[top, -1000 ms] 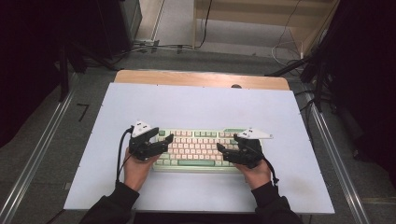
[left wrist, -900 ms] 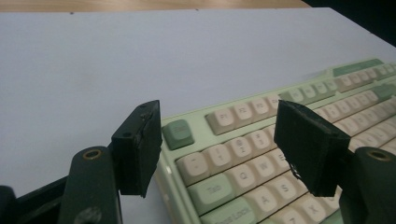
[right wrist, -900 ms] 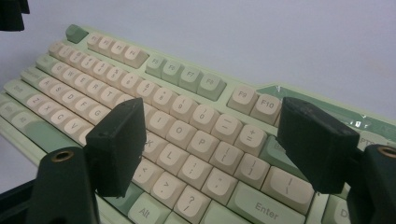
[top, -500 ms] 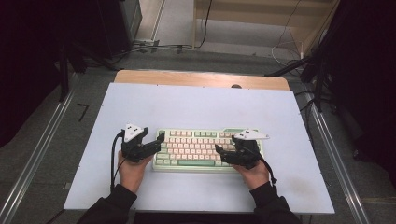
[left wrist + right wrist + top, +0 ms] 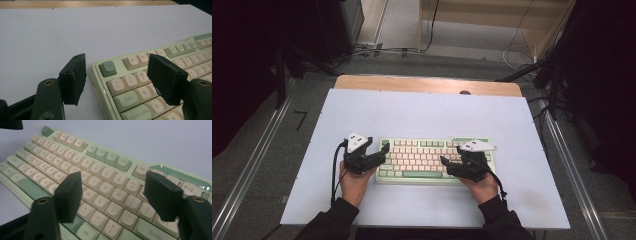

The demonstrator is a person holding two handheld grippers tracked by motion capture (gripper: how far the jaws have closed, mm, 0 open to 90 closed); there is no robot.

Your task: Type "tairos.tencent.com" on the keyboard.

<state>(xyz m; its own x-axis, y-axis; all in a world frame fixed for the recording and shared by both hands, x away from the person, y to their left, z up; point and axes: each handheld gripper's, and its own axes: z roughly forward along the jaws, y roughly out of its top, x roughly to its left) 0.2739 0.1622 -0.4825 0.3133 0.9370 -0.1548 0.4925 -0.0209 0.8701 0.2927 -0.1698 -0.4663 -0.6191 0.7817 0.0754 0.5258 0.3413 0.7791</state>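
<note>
Keyboard (image 5: 432,159) lies between two spread hand-held grippers, left (image 5: 382,154) and right (image 5: 446,165), seemingly unpinched.

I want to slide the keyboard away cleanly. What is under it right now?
The keyboard lies flat on the white table. Bare tabletop borders its left edge; whatever sits beneath its body is covered.

One keyboard, two grippers, one table

A single green-and-cream keyboard (image 5: 434,160) lies at lower centre of the high view on one white table (image 5: 427,112). Two grippers are at it: the left gripper (image 5: 379,152) at its left end, the right gripper (image 5: 448,165) at its right end. Two hands hold them.
</note>
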